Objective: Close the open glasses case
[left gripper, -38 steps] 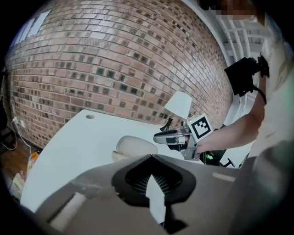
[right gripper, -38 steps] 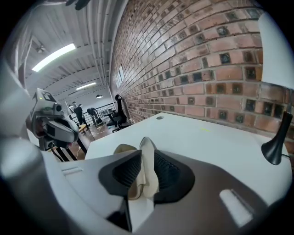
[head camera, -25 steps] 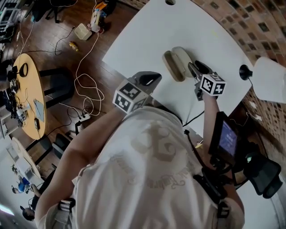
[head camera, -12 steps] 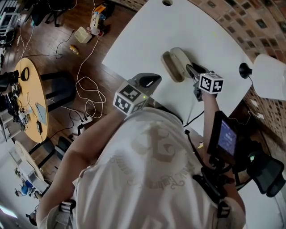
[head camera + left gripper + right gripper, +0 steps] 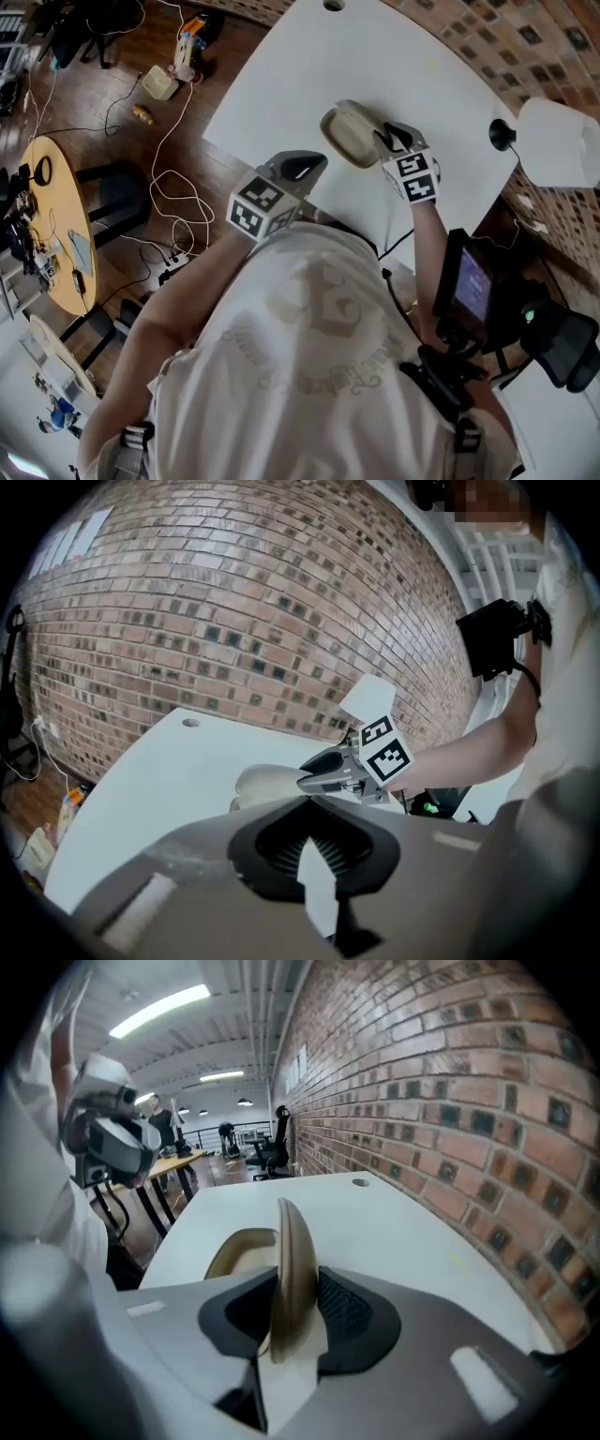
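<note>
While the right tongs [image 5: 289, 1290] are closing on the lid [image 5: 292, 1232], pads against both its faces, that lid stands on edge with its long axis running straight away from them. The open tray [image 5: 239, 1246] lies just left of it, parallel, hollow side up, so the lid likely has to swing leftward. The glasses case [image 5: 349, 136] sits toward the counter's [image 5: 403, 1232] near edge. The left tongs [image 5: 314, 860], spread and empty, hover farther off.

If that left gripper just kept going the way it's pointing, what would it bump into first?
Probably the table, just short of the case; depth is hard to judge.
</note>
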